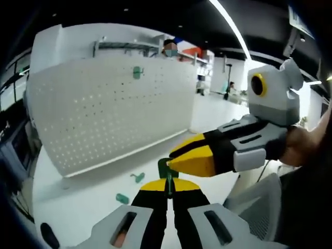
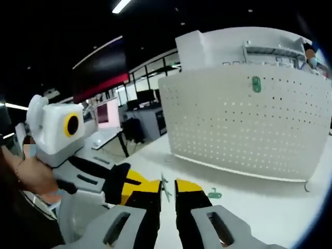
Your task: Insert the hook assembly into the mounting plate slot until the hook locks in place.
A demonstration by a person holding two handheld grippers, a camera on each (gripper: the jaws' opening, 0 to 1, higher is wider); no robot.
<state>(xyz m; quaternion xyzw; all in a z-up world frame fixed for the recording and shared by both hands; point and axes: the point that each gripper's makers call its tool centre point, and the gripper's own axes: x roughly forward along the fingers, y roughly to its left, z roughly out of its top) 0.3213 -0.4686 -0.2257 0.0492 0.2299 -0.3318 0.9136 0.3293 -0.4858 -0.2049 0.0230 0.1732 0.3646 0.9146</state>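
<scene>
My left gripper (image 1: 168,185) is shut on a small green mounting plate (image 1: 166,167) that stands up between its yellow tips. In the left gripper view my right gripper (image 1: 174,162) comes in from the right, its yellow tips meeting the plate's top edge. In the right gripper view my right gripper (image 2: 166,188) is nearly closed on a thin grey hook piece (image 2: 165,188). The left gripper (image 2: 136,182) lies against it from the left. The two grippers meet above the white table.
A white pegboard (image 1: 114,111) (image 2: 249,122) stands upright on the table (image 1: 88,207), with one green hook part (image 1: 137,71) (image 2: 256,84) mounted near its top. Loose green parts (image 1: 137,177) (image 1: 122,198) (image 2: 214,195) lie on the table in front of it. A person's hand (image 2: 36,179) holds the left gripper.
</scene>
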